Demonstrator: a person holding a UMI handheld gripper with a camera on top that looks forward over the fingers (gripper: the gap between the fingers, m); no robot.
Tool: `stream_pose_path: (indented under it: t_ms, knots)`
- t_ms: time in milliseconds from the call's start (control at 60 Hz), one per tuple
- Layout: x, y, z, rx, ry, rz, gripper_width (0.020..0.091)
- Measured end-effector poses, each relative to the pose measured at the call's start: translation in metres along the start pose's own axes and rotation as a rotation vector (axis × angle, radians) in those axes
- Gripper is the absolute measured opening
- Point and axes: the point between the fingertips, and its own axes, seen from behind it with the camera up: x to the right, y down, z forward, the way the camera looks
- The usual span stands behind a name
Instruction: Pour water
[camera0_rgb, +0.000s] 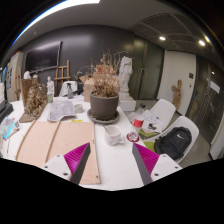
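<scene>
We see a white tabletop (115, 165) with wooden boards (55, 140) lying at the left. A potted plant (104, 98) stands beyond the tool (111, 160), whose fingers are spread wide, gripping nothing. A white cup (113, 134) sits just ahead between them; a red cup (138, 123) is nearby.

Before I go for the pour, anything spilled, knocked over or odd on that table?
Nothing stands out. The potted plant stands upright on the white table, with no visible spill. The hand-held gripper is open and holds nothing.
</scene>
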Motion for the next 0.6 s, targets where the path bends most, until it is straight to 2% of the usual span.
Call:
stream_pose_path:
  t_ms: [200,467,600]
  knots:
    - [-0.064,0.008,-0.073,0.019,-0.031,-0.021,0.0857]
    - [-0.091,0.009,-0.11,0.038,-0.02,-0.041,0.0855]
    - [-0.098,0.016,-0.114,0.014,-0.026,-0.056,0.0854]
